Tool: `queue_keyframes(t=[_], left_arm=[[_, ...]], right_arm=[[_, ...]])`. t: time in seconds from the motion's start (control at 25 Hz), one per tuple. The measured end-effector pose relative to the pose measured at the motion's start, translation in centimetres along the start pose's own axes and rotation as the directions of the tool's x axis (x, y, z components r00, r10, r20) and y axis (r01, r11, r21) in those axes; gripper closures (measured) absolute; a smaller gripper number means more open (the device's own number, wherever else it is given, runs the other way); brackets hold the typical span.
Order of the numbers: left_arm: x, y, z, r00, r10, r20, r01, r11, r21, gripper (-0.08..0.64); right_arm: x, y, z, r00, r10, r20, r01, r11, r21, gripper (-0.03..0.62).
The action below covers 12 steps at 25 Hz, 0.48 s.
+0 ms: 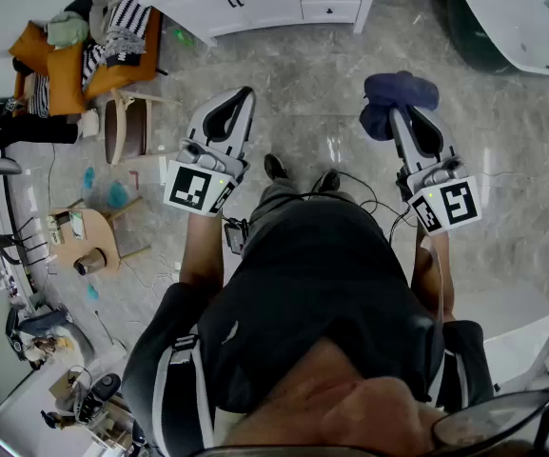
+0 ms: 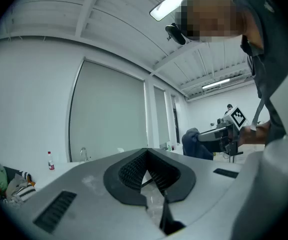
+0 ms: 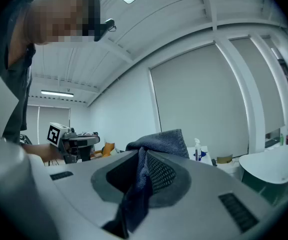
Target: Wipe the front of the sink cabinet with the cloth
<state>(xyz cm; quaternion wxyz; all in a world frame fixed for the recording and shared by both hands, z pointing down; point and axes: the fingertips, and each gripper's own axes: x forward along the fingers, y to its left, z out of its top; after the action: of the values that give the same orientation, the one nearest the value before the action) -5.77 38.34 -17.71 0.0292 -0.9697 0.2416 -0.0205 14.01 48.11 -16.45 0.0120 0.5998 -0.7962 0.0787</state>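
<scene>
The white sink cabinet (image 1: 264, 0) with dark handles stands across the marble floor, at the top of the head view. The dark blue cloth (image 1: 398, 98) bunches out past the tips of my right gripper (image 1: 395, 114), which is shut on it. In the right gripper view the cloth (image 3: 156, 143) runs down between the jaws of that gripper (image 3: 140, 153). My left gripper (image 1: 245, 93) is shut and holds nothing; its jaws (image 2: 146, 150) meet at the tip. Both grippers are held out over the floor, well short of the cabinet. The cloth (image 2: 192, 143) also shows in the left gripper view.
A chair piled with orange and striped clothes (image 1: 88, 46) and a wooden stool (image 1: 127, 127) stand at the left. A low wooden table (image 1: 88, 241) with small items sits nearer. A white tub (image 1: 512, 17) fills the top right. Cables lie on the floor by the person's feet (image 1: 298, 171).
</scene>
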Motion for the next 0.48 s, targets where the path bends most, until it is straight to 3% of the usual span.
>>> queue_keyframes(t=[0.48], left_arm=[[-0.5, 1.6, -0.9, 1.000, 0.000, -0.002, 0.000, 1.000, -0.015, 0.555]], right_arm=[[1.8, 0.6, -0.5, 1.000, -0.003, 0.010, 0.002, 0.999, 0.037, 0.538]])
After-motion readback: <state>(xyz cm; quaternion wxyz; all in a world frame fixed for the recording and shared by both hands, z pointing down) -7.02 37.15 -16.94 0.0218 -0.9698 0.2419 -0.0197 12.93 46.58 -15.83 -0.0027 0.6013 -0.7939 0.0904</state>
